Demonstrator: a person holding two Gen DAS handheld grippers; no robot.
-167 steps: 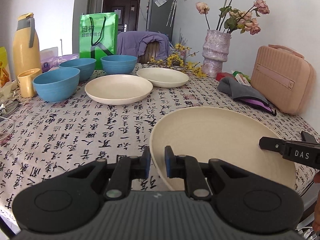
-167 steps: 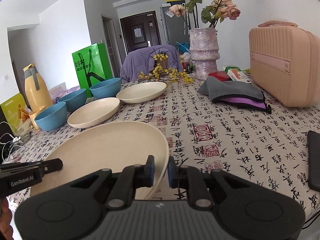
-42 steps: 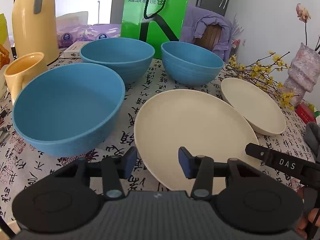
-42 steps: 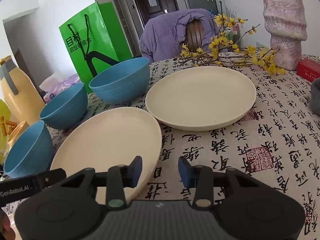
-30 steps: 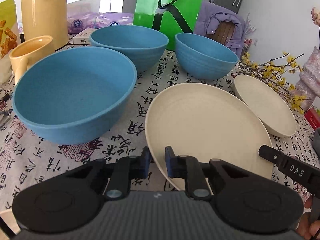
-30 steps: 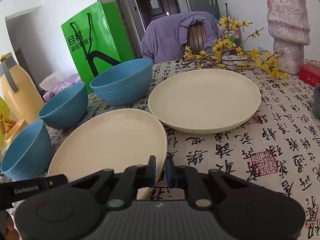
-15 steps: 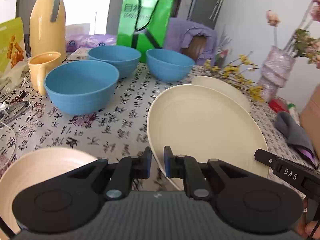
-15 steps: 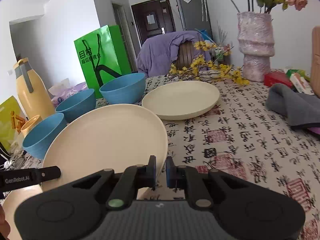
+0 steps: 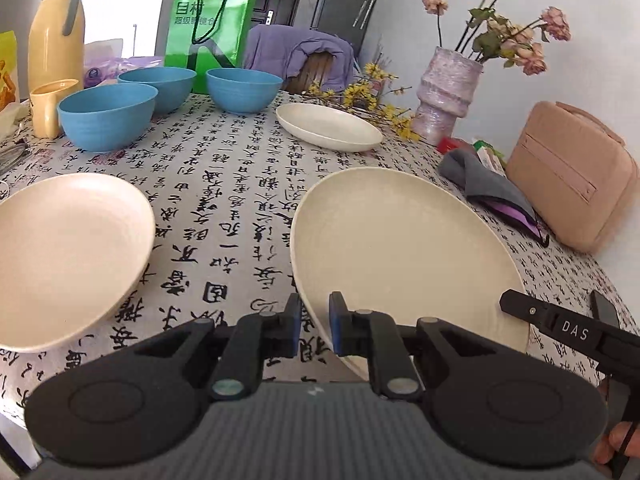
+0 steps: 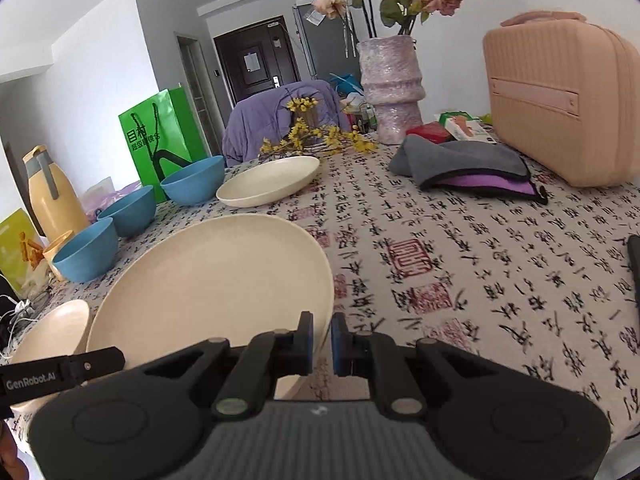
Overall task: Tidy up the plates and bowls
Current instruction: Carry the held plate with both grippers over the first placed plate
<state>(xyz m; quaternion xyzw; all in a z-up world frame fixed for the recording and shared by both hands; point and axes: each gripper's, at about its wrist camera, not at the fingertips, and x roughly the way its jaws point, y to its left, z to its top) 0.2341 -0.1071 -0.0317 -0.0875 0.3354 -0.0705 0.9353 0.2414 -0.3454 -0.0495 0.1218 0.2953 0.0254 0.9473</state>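
Observation:
Both grippers hold one cream plate (image 9: 404, 248) by opposite rims, raised above the table. My left gripper (image 9: 314, 322) is shut on its near left rim. My right gripper (image 10: 320, 336) is shut on the same plate (image 10: 216, 280) at its near right rim. A second cream plate (image 9: 68, 248) lies on the table at the near left, also in the right wrist view (image 10: 52, 332). A third cream plate (image 9: 328, 126) lies farther back near the yellow flowers. Three blue bowls (image 9: 106, 114) (image 9: 158, 86) (image 9: 242, 88) stand at the far left.
A yellow cup (image 9: 46, 110), a yellow jug (image 9: 56, 40) and a green bag (image 9: 210, 28) stand at the far left. A vase (image 9: 444, 92), a grey cloth (image 9: 486, 184) and a pink case (image 9: 572, 192) are on the right. A dark phone (image 10: 634, 264) lies at the right edge.
Both grippers shut on the middle plate, lifted it and carried it back toward the near side. The plate set down earlier now shows fully at the near left.

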